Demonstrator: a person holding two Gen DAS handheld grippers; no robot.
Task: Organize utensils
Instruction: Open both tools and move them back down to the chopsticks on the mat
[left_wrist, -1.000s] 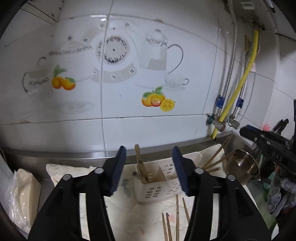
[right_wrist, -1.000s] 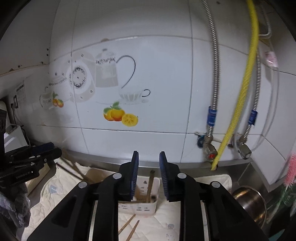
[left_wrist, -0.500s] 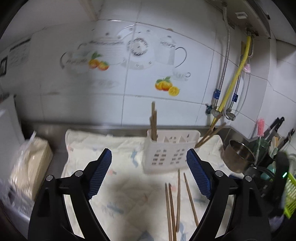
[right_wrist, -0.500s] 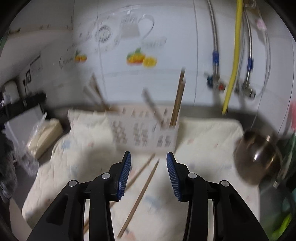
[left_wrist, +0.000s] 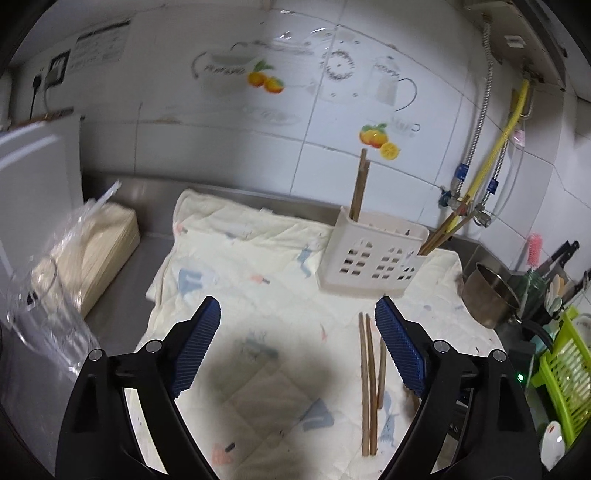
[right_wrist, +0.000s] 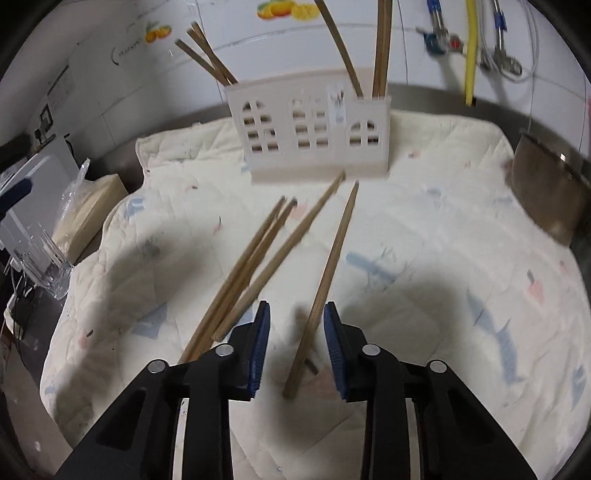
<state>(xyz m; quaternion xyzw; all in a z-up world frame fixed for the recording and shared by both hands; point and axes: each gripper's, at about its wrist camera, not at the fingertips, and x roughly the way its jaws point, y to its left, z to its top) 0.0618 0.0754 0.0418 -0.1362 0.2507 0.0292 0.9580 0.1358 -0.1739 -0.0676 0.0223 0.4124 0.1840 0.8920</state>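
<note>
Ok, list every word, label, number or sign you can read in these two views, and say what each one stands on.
No text reads for certain.
Printed script on the teapot wall decal: too blurred to read.
Paper notice on the wall: lines of print, too small to read.
Small sticker on the utensil holder: a dark mark, not legible.
Pink tag on the pipes: no print can be made out.

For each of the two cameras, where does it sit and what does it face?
Left wrist: on the left gripper, jaws wide, facing the white holder and loose chopsticks.
Right wrist: on the right gripper, low over the quilt, one chopstick between its jaws, untouched.
Shared: holder, chopsticks, quilt, steel pot.
</note>
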